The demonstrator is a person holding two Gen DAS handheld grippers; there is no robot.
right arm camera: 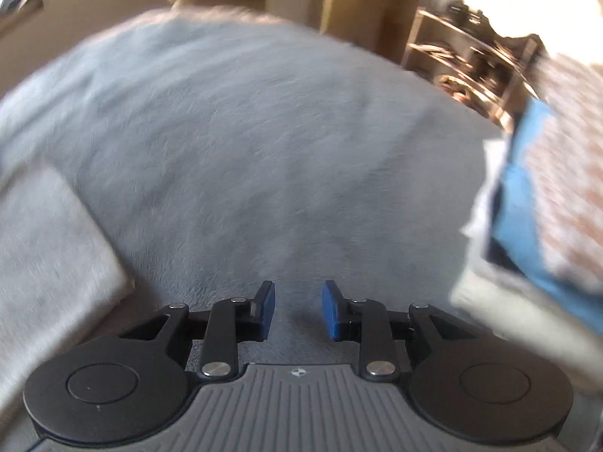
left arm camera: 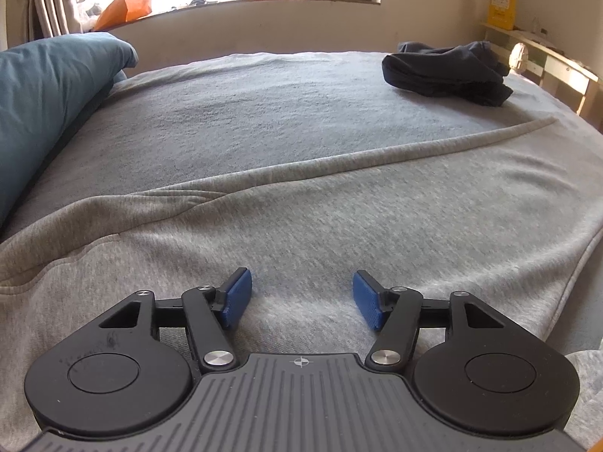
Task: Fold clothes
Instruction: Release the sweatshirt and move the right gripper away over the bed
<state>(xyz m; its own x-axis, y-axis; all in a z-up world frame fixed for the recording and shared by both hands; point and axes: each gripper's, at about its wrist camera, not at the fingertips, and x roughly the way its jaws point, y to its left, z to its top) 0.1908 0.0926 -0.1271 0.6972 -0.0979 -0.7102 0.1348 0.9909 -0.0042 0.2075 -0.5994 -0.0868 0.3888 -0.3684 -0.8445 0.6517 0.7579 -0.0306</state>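
since the grey sweatshirt (left arm camera: 301, 226) on the bed (left arm camera: 245, 113) looks soft and limp, i'd pinch its thick edge, my left gripper (left arm camera: 301, 297) over it and right gripper (right arm camera: 297, 310) beside it both standing apart, empty.

No legible text, the yellow box's (left arm camera: 500, 6) print too small
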